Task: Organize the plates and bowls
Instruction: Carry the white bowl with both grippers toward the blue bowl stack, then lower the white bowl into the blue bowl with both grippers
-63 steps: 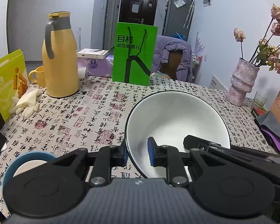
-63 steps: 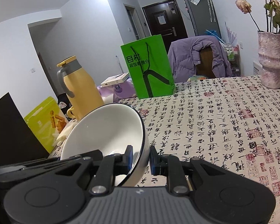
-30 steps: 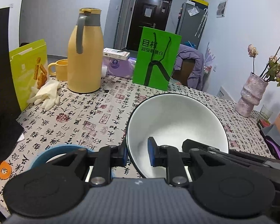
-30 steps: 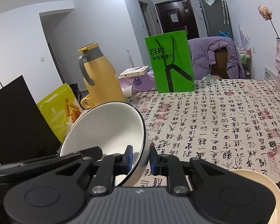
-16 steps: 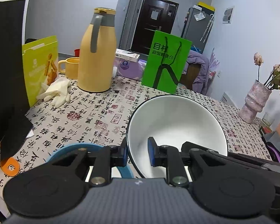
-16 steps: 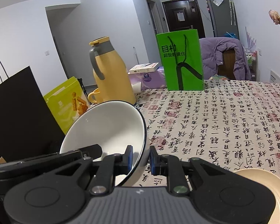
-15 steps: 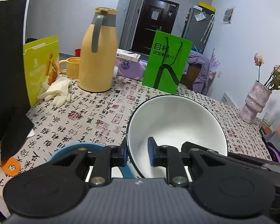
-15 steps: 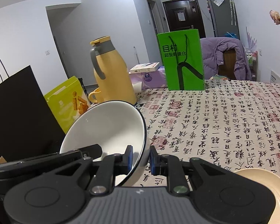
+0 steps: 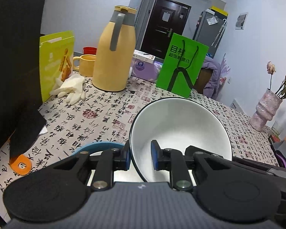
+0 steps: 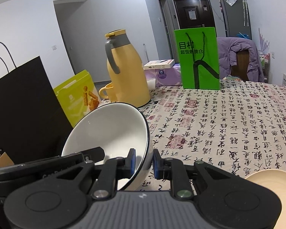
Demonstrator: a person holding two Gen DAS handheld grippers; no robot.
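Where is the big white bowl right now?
The bowl is held between both grippers, left and right, above the table.

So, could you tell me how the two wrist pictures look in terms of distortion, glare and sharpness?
Left wrist view: strong fisheye bending, dark corners; the white bowl and tablecloth are sharp, with only soft shading inside the bowl. Right wrist view: the same curvature, a bright ceiling glare at top centre, the green bag crisp, no obvious motion blur.

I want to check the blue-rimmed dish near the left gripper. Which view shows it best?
The left wrist view: the blue-rimmed dish shows as an arc of rim left of the white bowl, mostly hidden behind the left gripper. The right wrist view does not show it.
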